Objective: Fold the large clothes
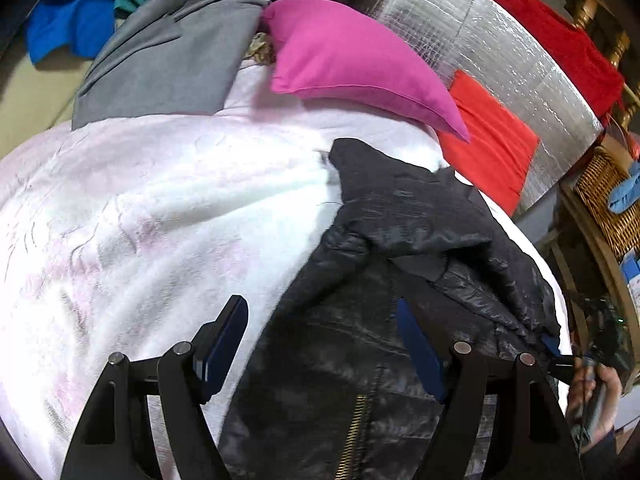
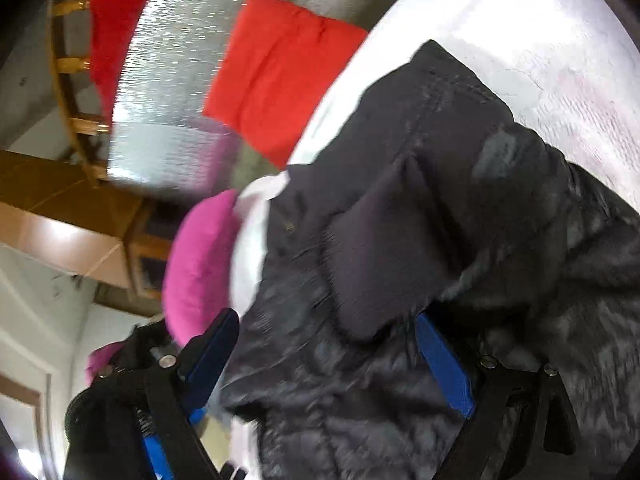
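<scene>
A black quilted jacket [image 1: 404, 240] with a gold zipper [image 1: 356, 428] lies crumpled on the right side of a white bedspread [image 1: 160, 208]. My left gripper [image 1: 320, 344] hovers over the jacket's lower part, open, its blue pads wide apart and not pressing on the cloth. In the right wrist view the jacket [image 2: 420, 240] fills most of the frame. My right gripper [image 2: 326, 356] is open just above it, with puffy folds between the fingers but no grip showing. A hand [image 1: 596, 392] holding that tool shows at the jacket's right edge.
A magenta pillow [image 1: 352, 60] and an orange-red cushion [image 1: 488, 140] lean against a silver foil headboard [image 1: 500, 52]. A grey garment [image 1: 168, 60] and blue clothes [image 1: 68, 32] lie at the far left. A wicker basket [image 1: 604, 196] stands beside the bed.
</scene>
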{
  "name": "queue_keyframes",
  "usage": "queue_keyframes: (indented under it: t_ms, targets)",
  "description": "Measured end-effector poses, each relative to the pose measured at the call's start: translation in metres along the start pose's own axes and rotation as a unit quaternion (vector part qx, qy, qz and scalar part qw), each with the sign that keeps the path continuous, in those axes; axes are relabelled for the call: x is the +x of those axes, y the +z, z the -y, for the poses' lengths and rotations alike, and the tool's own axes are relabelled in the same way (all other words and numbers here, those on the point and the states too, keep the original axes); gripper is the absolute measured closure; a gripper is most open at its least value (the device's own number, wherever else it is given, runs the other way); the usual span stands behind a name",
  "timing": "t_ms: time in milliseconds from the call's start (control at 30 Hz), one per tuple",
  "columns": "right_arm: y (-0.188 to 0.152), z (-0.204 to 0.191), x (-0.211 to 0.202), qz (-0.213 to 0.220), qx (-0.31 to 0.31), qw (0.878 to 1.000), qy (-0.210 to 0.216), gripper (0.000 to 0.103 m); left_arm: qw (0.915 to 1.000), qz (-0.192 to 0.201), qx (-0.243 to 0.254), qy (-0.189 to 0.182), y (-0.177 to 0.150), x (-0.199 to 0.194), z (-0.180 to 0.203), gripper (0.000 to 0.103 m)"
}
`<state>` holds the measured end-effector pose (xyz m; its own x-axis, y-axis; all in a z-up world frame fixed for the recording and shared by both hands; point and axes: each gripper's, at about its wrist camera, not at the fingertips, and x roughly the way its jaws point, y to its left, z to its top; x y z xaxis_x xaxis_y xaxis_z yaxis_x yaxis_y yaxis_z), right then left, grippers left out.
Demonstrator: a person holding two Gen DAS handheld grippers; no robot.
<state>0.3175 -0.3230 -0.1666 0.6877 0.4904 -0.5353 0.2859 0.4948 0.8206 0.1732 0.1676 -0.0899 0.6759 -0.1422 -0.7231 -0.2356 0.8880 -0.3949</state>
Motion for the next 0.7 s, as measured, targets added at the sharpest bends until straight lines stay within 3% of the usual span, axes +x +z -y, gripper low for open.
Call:
queue_keyframes:
  t_ms: [33, 67, 100, 167, 267, 333, 400, 433, 533, 600, 667, 700]
  targets:
    - [0.003, 0.003, 0.006, -0.003, 0.01, 1.0, -0.011, 0.013, 1.0, 0.002, -0.002, -0.001, 0.0, 0.001, -0.002, 0.026]
    - [0.005, 0.004, 0.009, -0.001, 0.013, 1.0, -0.019, 0.02, 1.0, 0.004, -0.003, -0.001, 0.001, 0.0, -0.004, 0.026]
    - [0.008, 0.0, 0.011, 0.001, 0.006, 0.999, -0.032, 0.046, 1.0, 0.005, -0.004, -0.002, 0.001, 0.0, -0.006, 0.026]
    - [0.012, -0.015, 0.008, -0.003, -0.037, 0.997, -0.065, 0.086, 1.0, 0.006, -0.004, 0.0, 0.003, -0.001, -0.009, 0.026]
    - [0.018, -0.072, -0.025, 0.048, -0.155, 0.984, -0.067, 0.088, 0.9999, 0.011, 0.003, 0.003, 0.008, -0.001, -0.01, 0.026]
    - [0.014, -0.113, -0.06, 0.106, -0.26, 0.957, -0.069, 0.088, 0.9998, 0.016, 0.009, 0.008, 0.013, 0.001, -0.009, 0.026]
    - [0.014, -0.119, -0.07, 0.126, -0.302, 0.941, -0.089, 0.088, 0.9997, 0.017, 0.011, 0.011, 0.018, 0.006, -0.006, 0.026]
    - [0.016, -0.114, -0.063, 0.115, -0.31, 0.938, -0.107, 0.088, 0.9997, 0.016, 0.012, 0.011, 0.022, 0.012, -0.001, 0.026]
    - [0.021, -0.058, -0.022, 0.046, -0.281, 0.942, -0.175, 0.083, 0.9996, 0.015, 0.024, 0.006, 0.033, 0.024, 0.022, 0.026]
    - [0.018, -0.019, -0.002, -0.009, -0.244, 0.951, -0.19, 0.057, 0.9987, 0.016, 0.048, 0.003, 0.042, 0.033, 0.048, 0.026]
    - [0.014, -0.008, -0.014, 0.01, -0.238, 0.958, -0.161, 0.054, 0.9969, 0.023, 0.075, -0.003, 0.048, 0.039, 0.073, 0.026]
    - [0.013, -0.008, -0.021, 0.014, -0.237, 0.959, -0.154, 0.041, 0.9956, 0.026, 0.09, -0.006, 0.051, 0.045, 0.087, 0.026]
